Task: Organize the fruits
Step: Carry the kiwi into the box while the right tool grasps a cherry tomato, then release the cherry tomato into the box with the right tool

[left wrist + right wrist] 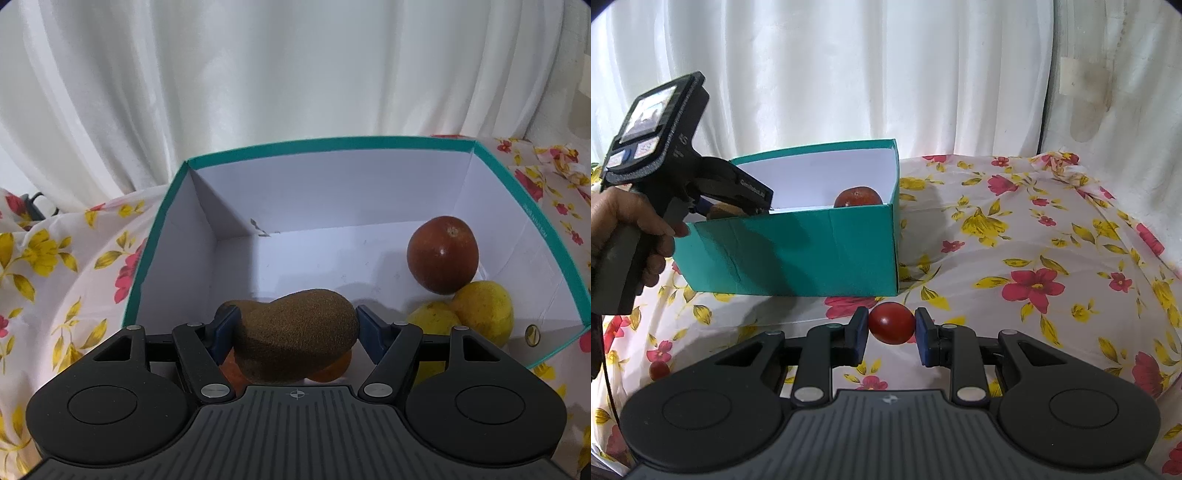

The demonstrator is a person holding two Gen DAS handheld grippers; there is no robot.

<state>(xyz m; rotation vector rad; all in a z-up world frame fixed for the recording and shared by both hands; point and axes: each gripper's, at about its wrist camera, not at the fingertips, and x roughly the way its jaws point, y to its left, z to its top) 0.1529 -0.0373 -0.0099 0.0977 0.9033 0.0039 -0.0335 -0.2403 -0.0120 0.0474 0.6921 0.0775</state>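
Note:
In the left wrist view my left gripper (295,321) is shut on a brown fuzzy kiwi (295,332), held low inside a teal box (332,142) with white inner walls. An orange fruit (332,365) shows just beneath the kiwi. A dark red round fruit (442,254) and two yellow fruits (482,310) lie in the box's right corner. The right wrist view has my right gripper (892,328) shut on a small red fruit (891,323), in front of the box (794,251). My left gripper (738,201) reaches into the box from the left.
A floral cloth (1034,240) covers the surface, and white curtains hang behind it. A hand (628,218) holds the left gripper's handle. Another small red fruit (658,369) lies on the cloth at the left. The box's left half has a bare floor (295,254).

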